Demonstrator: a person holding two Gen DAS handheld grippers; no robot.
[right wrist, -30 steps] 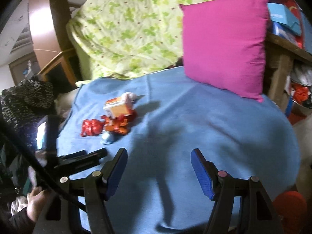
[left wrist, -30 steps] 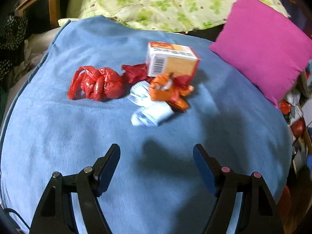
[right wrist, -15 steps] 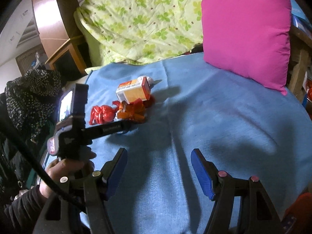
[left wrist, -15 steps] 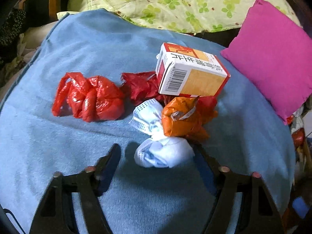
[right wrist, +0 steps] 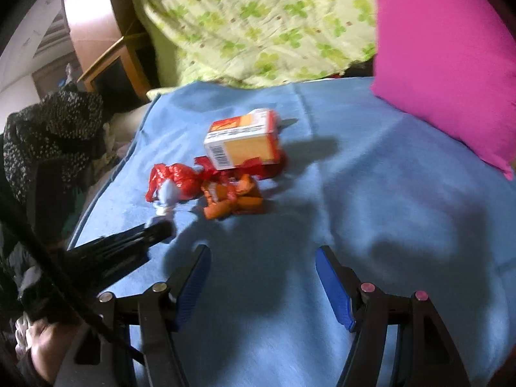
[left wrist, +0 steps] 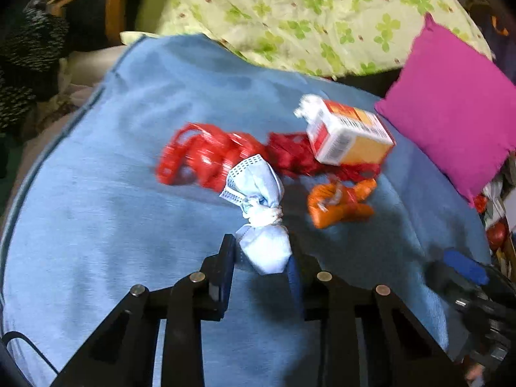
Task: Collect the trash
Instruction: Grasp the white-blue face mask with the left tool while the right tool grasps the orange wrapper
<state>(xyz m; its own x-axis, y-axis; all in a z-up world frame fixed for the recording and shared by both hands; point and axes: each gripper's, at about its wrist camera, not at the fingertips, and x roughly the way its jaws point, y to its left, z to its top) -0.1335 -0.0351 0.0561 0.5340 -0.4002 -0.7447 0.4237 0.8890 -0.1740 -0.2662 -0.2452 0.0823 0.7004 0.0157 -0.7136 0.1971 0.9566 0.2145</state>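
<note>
My left gripper [left wrist: 262,251] is shut on the near end of a knotted pale blue face mask [left wrist: 258,193], which sticks up and away from the fingers. Behind it on the blue blanket [left wrist: 113,193] lie a crumpled red plastic bag [left wrist: 200,158], an orange wrapper [left wrist: 338,201] and an orange-and-white carton [left wrist: 350,135] resting on red wrapping. In the right wrist view my right gripper [right wrist: 262,279] is open over bare blanket [right wrist: 371,200], short of the carton [right wrist: 243,143], orange wrapper [right wrist: 232,200] and red bag [right wrist: 175,177]. The left gripper [right wrist: 161,229] with the mask [right wrist: 167,195] shows at the left.
A magenta cushion [left wrist: 451,109] leans at the back right, and a green floral quilt [left wrist: 306,16] is piled behind the blanket. Dark speckled clothing [right wrist: 54,135] and a wooden frame [right wrist: 109,61] stand off the left edge. Clutter sits beyond the right edge [left wrist: 496,213].
My left gripper moved in on the pile, closed on the blue mask and drew it back from the other trash. My right gripper came forward and lower, toward the pile, still open.
</note>
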